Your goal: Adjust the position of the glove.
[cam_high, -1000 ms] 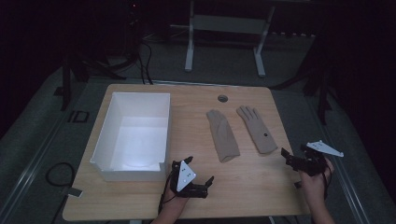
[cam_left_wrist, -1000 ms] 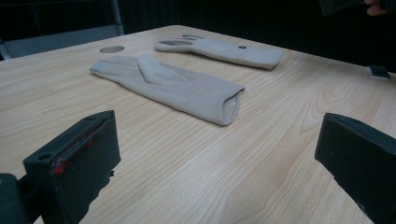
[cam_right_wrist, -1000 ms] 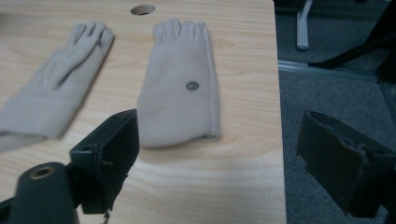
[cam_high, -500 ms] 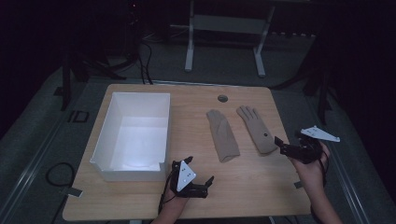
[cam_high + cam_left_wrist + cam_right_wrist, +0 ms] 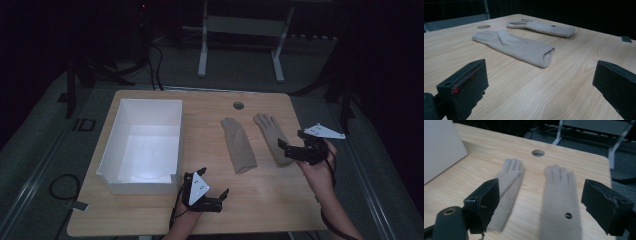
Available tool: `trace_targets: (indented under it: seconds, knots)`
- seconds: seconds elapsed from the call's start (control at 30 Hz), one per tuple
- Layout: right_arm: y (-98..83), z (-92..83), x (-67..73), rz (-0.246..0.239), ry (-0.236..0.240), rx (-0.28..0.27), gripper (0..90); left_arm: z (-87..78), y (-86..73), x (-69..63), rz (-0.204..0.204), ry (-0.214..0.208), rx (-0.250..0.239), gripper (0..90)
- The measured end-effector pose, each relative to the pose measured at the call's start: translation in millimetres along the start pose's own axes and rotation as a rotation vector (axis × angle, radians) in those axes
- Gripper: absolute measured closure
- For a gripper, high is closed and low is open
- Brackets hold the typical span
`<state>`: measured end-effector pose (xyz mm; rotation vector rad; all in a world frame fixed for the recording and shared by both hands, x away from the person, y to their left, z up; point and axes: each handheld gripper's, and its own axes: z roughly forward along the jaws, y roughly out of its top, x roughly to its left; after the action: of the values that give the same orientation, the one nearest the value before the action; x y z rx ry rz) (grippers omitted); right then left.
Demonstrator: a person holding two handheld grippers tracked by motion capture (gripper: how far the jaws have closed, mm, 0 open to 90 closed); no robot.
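Observation:
Two beige gloves lie flat on the wooden table (image 5: 150, 215), fingers pointing away. The left glove (image 5: 238, 145) (image 5: 519, 47) (image 5: 507, 180) lies beside the right glove (image 5: 272, 134) (image 5: 544, 27) (image 5: 560, 197), which has a small dark dot near its cuff. My right gripper (image 5: 291, 140) (image 5: 542, 195) hovers open just over the right glove's cuff, jaws on either side of it, holding nothing. My left gripper (image 5: 214, 182) (image 5: 540, 82) rests low near the front edge, open and empty, with its jaws aimed at the left glove's cuff.
A white open box (image 5: 145, 145) (image 5: 441, 147) stands on the left half of the table. A round cable hole (image 5: 238, 105) (image 5: 538, 153) sits near the far edge. A small grey piece (image 5: 626, 38) lies by the table edge. Metal stand legs (image 5: 202, 45) are beyond the table.
My right gripper has moved from the table's right edge leftward and forward, over the right glove's cuff. The left gripper and both gloves have stayed put.

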<state>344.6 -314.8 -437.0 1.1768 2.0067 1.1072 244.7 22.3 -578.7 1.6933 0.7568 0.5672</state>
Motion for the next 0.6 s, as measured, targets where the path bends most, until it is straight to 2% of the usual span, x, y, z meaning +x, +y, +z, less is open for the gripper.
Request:
trace_targets:
  seconds: [0.1, 0.13, 0.3, 0.33, 0.43, 0.47, 0.6]
  knots:
    - [3.0, 5.2, 6.7, -0.011, 0.019, 0.007, 14.9, 0.0, 0.0, 0.0, 0.000, 0.000, 0.000, 0.2]
    - [5.6, 11.1, 12.8, -0.018, 0.032, 0.010, 15.0, 0.0, 0.0, -0.1, 0.001, -0.001, 0.001, 0.2]
    - [9.8, 26.1, 25.4, -0.018, 0.071, 0.030, 15.0, 0.0, 0.0, 0.2, -0.002, -0.001, 0.000, 0.2]
    - [10.0, 34.7, 32.0, -0.028, 0.089, 0.035, 15.0, -0.1, 0.0, 0.3, -0.002, -0.002, 0.000, 0.2]
    - [9.4, 43.0, 38.4, -0.033, 0.097, 0.037, 15.9, 0.0, 0.1, 0.1, -0.004, -0.008, 0.006, 0.2]
    - [8.1, 53.4, 45.0, -0.042, 0.114, 0.041, 16.1, 0.0, 0.1, -0.3, 0.001, -0.009, 0.007, 0.2]
    - [4.1, 72.2, 54.0, -0.056, 0.124, 0.056, 19.0, 0.0, 0.1, -0.2, 0.002, -0.010, 0.006, 0.2]
